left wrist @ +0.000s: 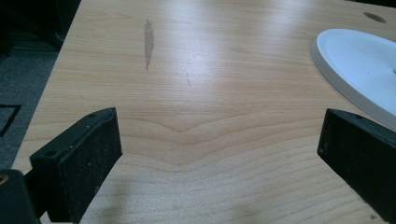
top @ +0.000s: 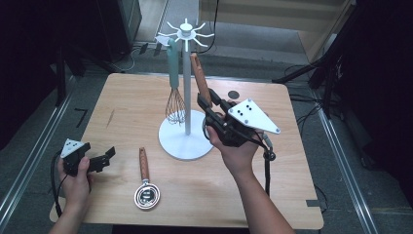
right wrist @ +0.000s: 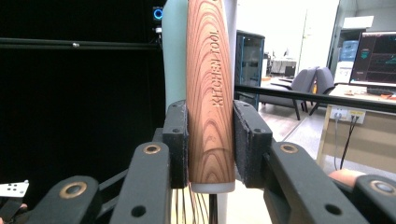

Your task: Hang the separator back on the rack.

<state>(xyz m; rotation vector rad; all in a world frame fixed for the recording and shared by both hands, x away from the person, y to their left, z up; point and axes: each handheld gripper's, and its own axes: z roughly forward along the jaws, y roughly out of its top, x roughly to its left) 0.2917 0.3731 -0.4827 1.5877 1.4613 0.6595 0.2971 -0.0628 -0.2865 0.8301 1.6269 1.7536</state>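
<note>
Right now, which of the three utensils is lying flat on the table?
The strainer, wooden handle pointing away. The teal whisk hangs from the white rack; the third, wood-handled utensil stands upright in the right gripper.

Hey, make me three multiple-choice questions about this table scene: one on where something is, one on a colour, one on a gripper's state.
1. Where does the strainer with the wooden handle lie?
A. flat on the table, before the stand's base
B. hung on the stand
C. in the left gripper

2. What colour is the handle of the whisk hanging on the stand?
A. red
B. pale teal
C. black

3. What is the right gripper doing?
A. open over bare table
B. holding a cup
C. shut on a wooden handle

Answers: 1 A, it rests on the tabletop; 2 B, the high view shows it teal; 3 C, both pads press the handle.
</note>
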